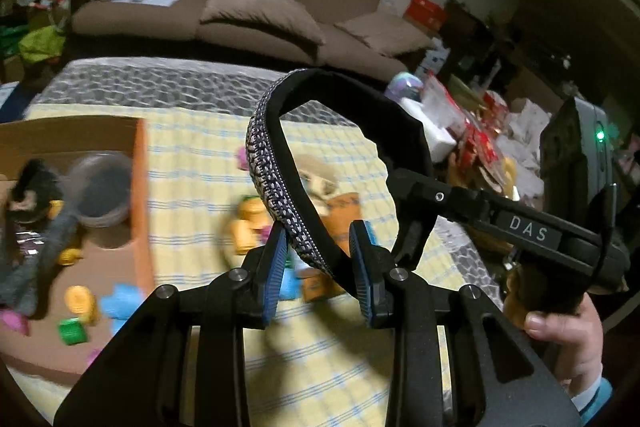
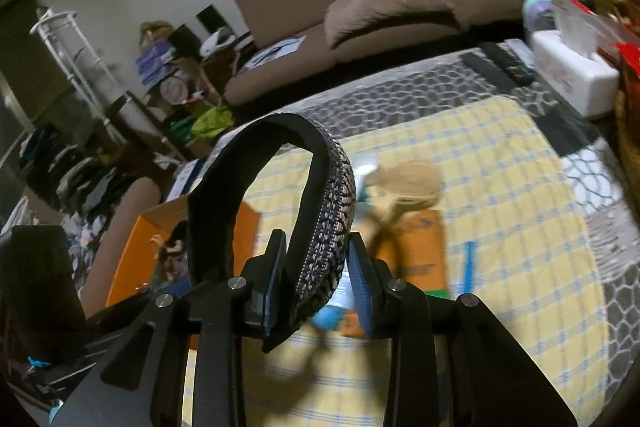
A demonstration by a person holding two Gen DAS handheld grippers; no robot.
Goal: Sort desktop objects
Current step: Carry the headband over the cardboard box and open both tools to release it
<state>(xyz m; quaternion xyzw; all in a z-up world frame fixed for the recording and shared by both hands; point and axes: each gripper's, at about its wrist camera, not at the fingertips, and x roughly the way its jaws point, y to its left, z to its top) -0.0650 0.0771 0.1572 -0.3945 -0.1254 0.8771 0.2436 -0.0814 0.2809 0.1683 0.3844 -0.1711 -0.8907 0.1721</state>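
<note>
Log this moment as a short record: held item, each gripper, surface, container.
held item: black headband with a silver beaded outer face, held above the cloth
left gripper: shut on one end of the headband
right gripper: shut on the other end
surface: yellow checked cloth
container: orange cardboard box, to the left in the left wrist view, holding small items

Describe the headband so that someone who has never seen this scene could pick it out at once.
Over the yellow checked cloth, to the right of the open cardboard box, the headband arches in the air. The left tongs and right tongs each have one end between their pads. Unlike the small bright toys below, it is a black hoop with a grey-and-white patterned outer face.
</note>
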